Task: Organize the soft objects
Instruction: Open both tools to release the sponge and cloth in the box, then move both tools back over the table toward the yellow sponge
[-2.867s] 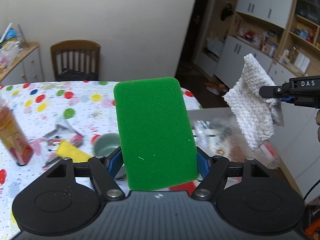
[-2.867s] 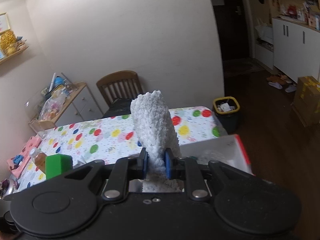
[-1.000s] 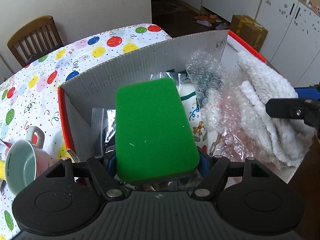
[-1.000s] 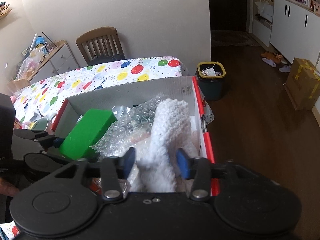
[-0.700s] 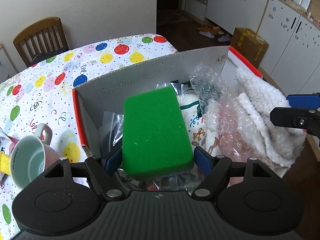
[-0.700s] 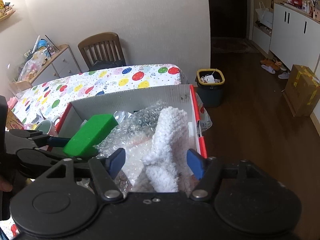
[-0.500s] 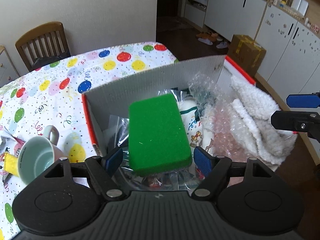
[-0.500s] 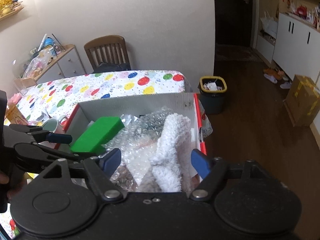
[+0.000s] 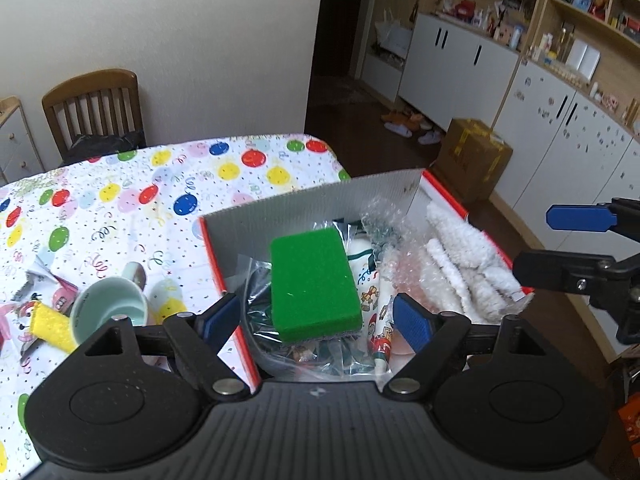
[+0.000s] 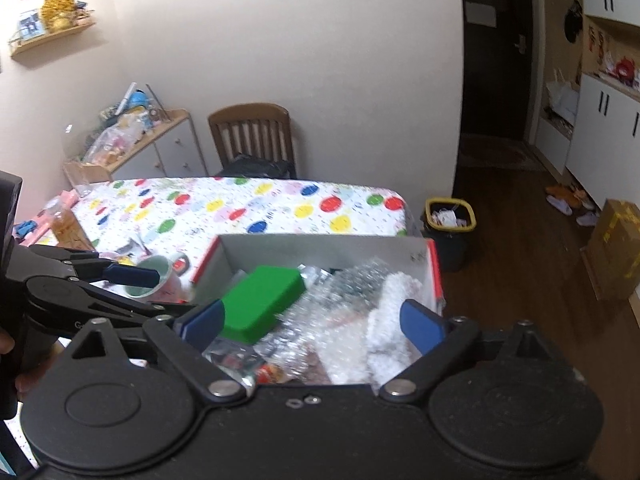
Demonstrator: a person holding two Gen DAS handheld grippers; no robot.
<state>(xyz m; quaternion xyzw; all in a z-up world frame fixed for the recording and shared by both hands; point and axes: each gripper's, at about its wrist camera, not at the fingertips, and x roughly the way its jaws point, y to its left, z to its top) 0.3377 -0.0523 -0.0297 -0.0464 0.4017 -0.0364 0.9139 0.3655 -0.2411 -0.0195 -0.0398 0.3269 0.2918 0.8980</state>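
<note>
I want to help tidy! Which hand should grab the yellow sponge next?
Probably the left gripper: it is open, and the yellow sponge lies on its side by the cup. The right gripper hangs over the box.

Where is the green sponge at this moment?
The green sponge lies in the box, left of the bubble wrap and white cloth in the left wrist view, on clear bags, free of both open grippers.
</note>
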